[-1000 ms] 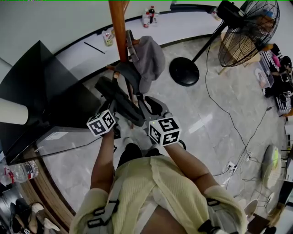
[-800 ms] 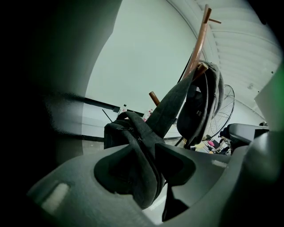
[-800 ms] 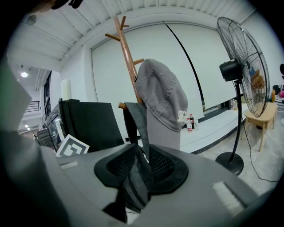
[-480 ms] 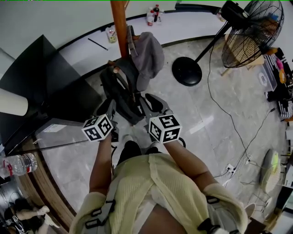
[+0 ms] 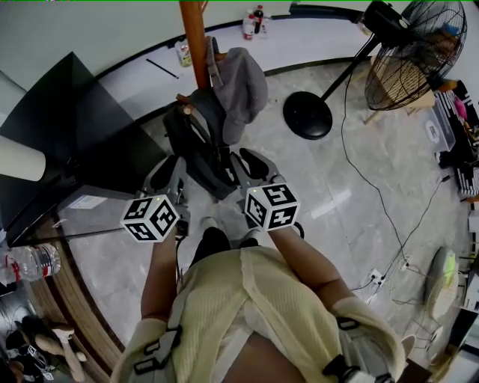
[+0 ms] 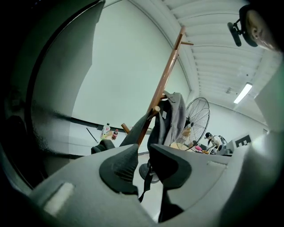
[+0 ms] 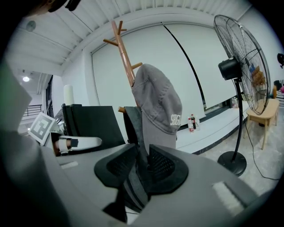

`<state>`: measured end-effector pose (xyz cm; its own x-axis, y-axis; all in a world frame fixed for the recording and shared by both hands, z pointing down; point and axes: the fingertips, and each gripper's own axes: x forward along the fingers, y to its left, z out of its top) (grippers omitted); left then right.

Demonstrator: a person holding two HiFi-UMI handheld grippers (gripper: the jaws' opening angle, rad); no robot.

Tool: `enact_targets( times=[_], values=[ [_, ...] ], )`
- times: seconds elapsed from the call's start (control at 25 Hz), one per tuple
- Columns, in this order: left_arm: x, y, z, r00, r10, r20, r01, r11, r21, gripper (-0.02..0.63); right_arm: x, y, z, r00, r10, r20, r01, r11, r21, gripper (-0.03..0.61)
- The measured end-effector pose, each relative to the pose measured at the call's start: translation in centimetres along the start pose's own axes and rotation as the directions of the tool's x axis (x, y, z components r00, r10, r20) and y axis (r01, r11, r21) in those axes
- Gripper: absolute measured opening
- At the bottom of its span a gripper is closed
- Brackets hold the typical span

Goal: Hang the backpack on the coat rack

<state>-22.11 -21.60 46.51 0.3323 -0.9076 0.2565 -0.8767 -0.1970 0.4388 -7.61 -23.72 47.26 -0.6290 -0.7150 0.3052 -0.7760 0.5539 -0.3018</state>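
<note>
The dark grey backpack (image 5: 196, 141) hangs by its top loop from a peg low on the wooden coat rack (image 5: 193, 37), under a grey cap (image 5: 241, 78). My right gripper (image 5: 243, 161) is shut on a backpack strap (image 7: 138, 133), which runs down between its pads. My left gripper (image 5: 171, 170) is left of the pack, drawn back from it. Its jaws are closing with nothing pressed between them. In the left gripper view the backpack (image 6: 155, 128) and the coat rack (image 6: 165, 80) stand beyond the left gripper (image 6: 143, 157), with a thin strap dangling in the gap behind.
A black cabinet (image 5: 67, 142) stands close on the left of the rack. A standing fan (image 5: 408, 52) with a round base (image 5: 307, 116) is on the right, its cable trailing over the floor. Bottles (image 5: 251, 22) sit by the wall.
The left gripper let go of the backpack, drew back toward the person and rose, its jaws narrowing. The backpack settled onto the peg. The right gripper stayed on the strap.
</note>
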Motion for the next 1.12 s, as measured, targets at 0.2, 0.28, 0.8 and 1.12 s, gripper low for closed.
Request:
enact_targets(
  times=[0.2,0.28,0.8,1.12],
  values=[
    [-1.1,-1.2,1.1,1.000,-0.011,0.022,0.010,1.000,0.017,0.051,-0.5,0.2,0.5,1.000,0.009,0.008,-0.009,1.000,-0.007,0.103],
    [-1.5,-1.3,1.2,1.000,-0.004,0.029,0.004,1.000,0.014,0.037,-0.7,0.1,0.4,1.000,0.010,0.006,-0.010,1.000,-0.012,0.100],
    [-4.1,-2.6,1.9,0.998,0.026,0.060,-0.031,0.996,0.083,-0.001,-2.2,1.0,1.0,0.999,0.034,0.015,-0.034,0.999,-0.030,0.003],
    [-4.7,-2.6,1.6,0.998,0.028,0.056,-0.032,0.997,0.076,-0.002,-2.5,1.9,1.0,0.998,0.057,-0.012,-0.057,0.996,-0.075,0.003]
  ],
)
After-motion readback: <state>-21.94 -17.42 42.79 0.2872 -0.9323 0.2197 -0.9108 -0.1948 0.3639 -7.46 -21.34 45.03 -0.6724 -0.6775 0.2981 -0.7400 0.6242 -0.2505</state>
